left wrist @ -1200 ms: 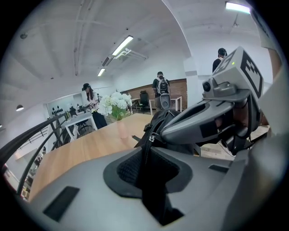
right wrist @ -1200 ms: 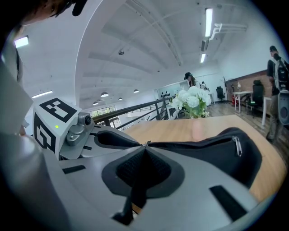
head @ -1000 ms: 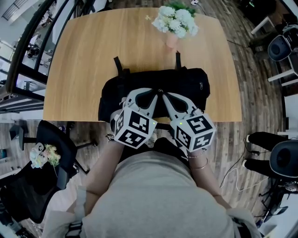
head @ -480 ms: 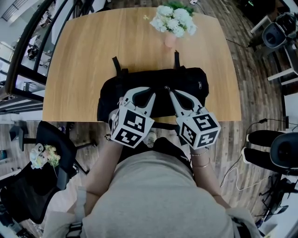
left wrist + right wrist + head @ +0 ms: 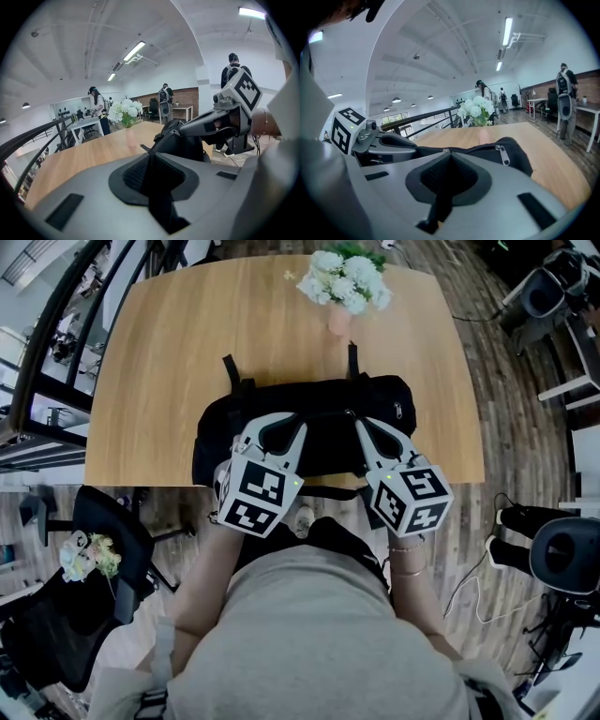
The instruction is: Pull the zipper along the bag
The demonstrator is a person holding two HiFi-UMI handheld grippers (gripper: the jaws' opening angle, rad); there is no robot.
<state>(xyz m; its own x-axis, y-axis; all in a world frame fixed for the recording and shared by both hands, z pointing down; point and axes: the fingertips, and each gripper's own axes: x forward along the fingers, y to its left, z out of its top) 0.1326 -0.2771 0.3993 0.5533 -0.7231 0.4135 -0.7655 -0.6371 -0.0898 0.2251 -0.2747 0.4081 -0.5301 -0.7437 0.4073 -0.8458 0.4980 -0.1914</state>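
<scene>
Nearest the person, both grippers rest on top of the bag (image 5: 328, 442). The left gripper (image 5: 298, 425) pinches the fabric by the zipper (image 5: 161, 140), left of the bag's middle. The right gripper (image 5: 360, 426), just right of the middle, is clamped on what looks like the zipper pull (image 5: 443, 151). The bag lies lengthwise across the table (image 5: 169, 352), so the pull should probably run toward the bag's right end. Beyond the bag stands a vase of flowers (image 5: 345, 287).

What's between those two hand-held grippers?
Between the left hand-held gripper and right hand-held gripper: only the zippered top of the black bag, seen in the head view.
</scene>
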